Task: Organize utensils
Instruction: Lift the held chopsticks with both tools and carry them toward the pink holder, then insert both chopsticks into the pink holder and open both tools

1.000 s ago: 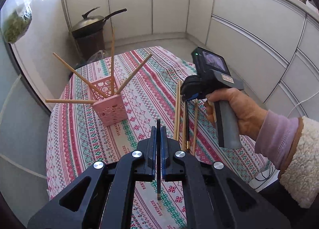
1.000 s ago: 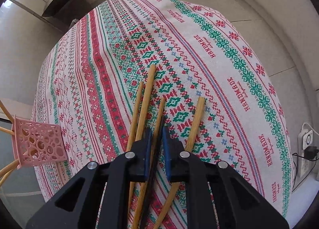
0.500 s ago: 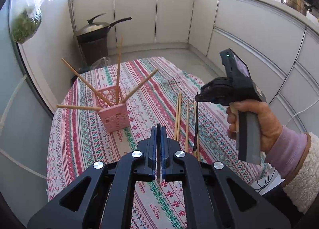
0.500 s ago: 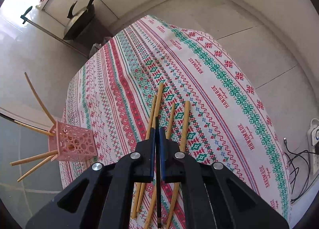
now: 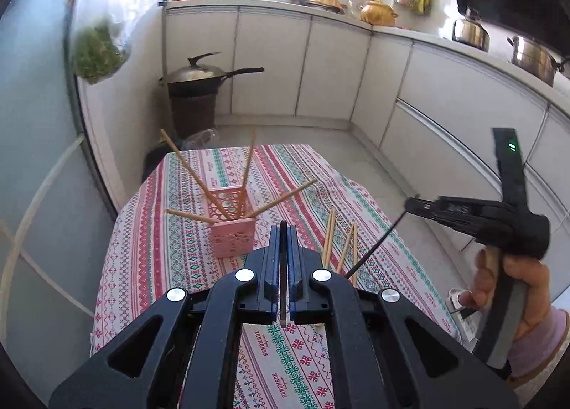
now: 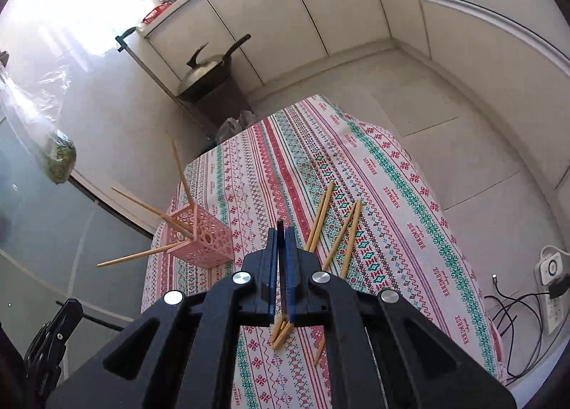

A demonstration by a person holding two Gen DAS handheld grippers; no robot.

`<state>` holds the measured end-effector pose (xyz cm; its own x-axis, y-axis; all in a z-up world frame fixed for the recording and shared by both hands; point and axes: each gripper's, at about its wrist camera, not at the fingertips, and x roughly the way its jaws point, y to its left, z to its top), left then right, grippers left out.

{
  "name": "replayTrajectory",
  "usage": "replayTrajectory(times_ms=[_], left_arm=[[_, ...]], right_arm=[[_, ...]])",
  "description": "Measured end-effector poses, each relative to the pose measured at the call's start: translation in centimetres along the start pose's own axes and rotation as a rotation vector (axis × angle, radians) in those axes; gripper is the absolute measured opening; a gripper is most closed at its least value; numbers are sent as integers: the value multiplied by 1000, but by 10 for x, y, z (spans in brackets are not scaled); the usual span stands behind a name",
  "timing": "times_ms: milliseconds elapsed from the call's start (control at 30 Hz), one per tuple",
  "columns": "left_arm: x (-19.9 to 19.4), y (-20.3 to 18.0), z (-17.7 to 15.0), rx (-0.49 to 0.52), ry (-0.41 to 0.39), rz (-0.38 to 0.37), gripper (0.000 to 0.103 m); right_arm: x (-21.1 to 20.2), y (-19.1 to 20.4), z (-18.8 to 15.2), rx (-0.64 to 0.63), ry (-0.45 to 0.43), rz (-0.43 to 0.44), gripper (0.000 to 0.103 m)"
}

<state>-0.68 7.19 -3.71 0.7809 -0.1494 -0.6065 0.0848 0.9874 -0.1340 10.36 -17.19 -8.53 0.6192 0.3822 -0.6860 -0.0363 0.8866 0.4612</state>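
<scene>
The right gripper point(image 6: 280, 231) had just shut on one dark chopstick point(image 6: 281, 266) and lifted it off the table. In the left camera's view that thin dark stick point(image 5: 377, 245) hung from the right gripper point(image 5: 409, 203), slanting down, clear of the striped tablecloth point(image 5: 171, 248). The left gripper point(image 5: 283, 231) was shut on a dark chopstick point(image 5: 283, 284) of its own, and the stick stood straight up between its blue pads point(image 5: 273, 255).

So both hands now held one dark stick each. I think the next job was to carry them to the pink basket point(image 5: 233, 234) and drop them in with the four wooden ones point(image 5: 199, 174) that already stuck out of it like a fan.

A second before, the right gripper was low over the pile on the table, and its jaws were a little apart around the dark stick. Then they closed on it. After that the hand went up and back, so its camera showed far more of the table and the floor than it did at first. The left hand had gone up a bit too, so the kitchen counter and pots came into its view.

Some wooden chopsticks point(image 6: 335, 231) were left lying on the cloth, near the right side of the basket point(image 6: 203, 241) but not touching it. Those would still need to be picked up later
</scene>
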Motion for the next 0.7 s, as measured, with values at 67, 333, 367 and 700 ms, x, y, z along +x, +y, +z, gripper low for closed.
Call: replayTrajectory(times_ms=[67, 333, 367, 700], left_arm=[[-7, 7, -1, -28, -7, 11, 3], [-33, 20, 20, -86, -76, 34, 3], [-37, 20, 27, -89, -92, 32, 3], [-20, 35, 96, -162, -210, 81, 3]], right_arm=[[-13, 3, -2, 0, -13, 15, 4], [-64, 8, 12, 27, -89, 63, 4], [-68, 8, 16, 30, -99, 68, 4], [-105, 31, 68, 34, -235, 105, 4]])
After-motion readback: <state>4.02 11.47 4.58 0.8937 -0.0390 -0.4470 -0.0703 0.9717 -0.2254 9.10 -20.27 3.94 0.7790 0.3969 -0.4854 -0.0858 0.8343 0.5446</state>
